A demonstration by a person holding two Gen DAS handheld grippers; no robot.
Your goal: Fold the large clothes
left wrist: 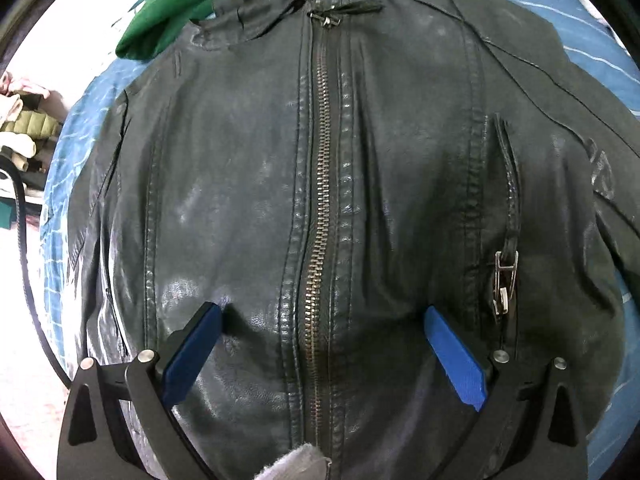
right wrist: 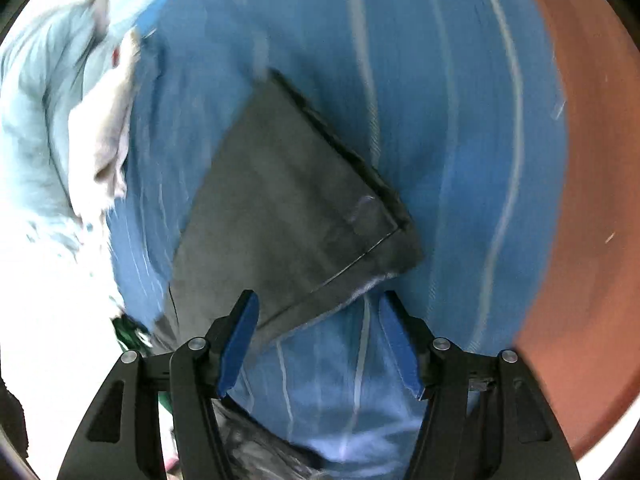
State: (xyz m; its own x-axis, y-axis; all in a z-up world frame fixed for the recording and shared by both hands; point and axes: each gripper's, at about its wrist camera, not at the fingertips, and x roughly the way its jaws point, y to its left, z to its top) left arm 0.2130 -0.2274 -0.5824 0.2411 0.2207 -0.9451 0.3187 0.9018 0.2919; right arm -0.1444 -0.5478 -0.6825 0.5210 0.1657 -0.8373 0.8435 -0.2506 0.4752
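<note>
Jacket (left wrist: pixel 320 200) fills the left wrist view: dark leather, lying front up and zipped, spread flat on a blue sheet (left wrist: pixel 72 168) with pale lines. Nearest the camera, the left hand-held gripper (left wrist: pixel 324 312) hangs over the lower front with its blue pads (left wrist: pixel 192 356) wide apart, one on each side of the zipper (left wrist: pixel 318 184), holding nothing. A bit of grey lining (left wrist: pixel 296 460) shows at the hem just below. Right of the right pad, a pocket zip (left wrist: pixel 505 276) with a metal pull runs up the chest. Farther on, the zipper ends at the collar (left wrist: pixel 248 20), and beyond the collar lies a green garment (left wrist: pixel 176 12), touching or just beside it. Off the sheet's left edge sits a pile of clothes (left wrist: pixel 28 128), olive and cream, with a dark cable (left wrist: pixel 24 248) curving past.

The right wrist view is blurred. The right hand-held gripper (right wrist: pixel 318 304) has its pads (right wrist: pixel 238 348) apart and empty, above the blue sheet (right wrist: pixel 440 120). Between and just ahead of them lies the cuff end of a dark sleeve (right wrist: pixel 288 200), flat on the sheet, its end pointing to the right. To the left, farther off, lie pale blue and whitish fabrics (right wrist: pixel 60 128). On the right edge a reddish-brown surface (right wrist: pixel 584 160) borders the sheet.
</note>
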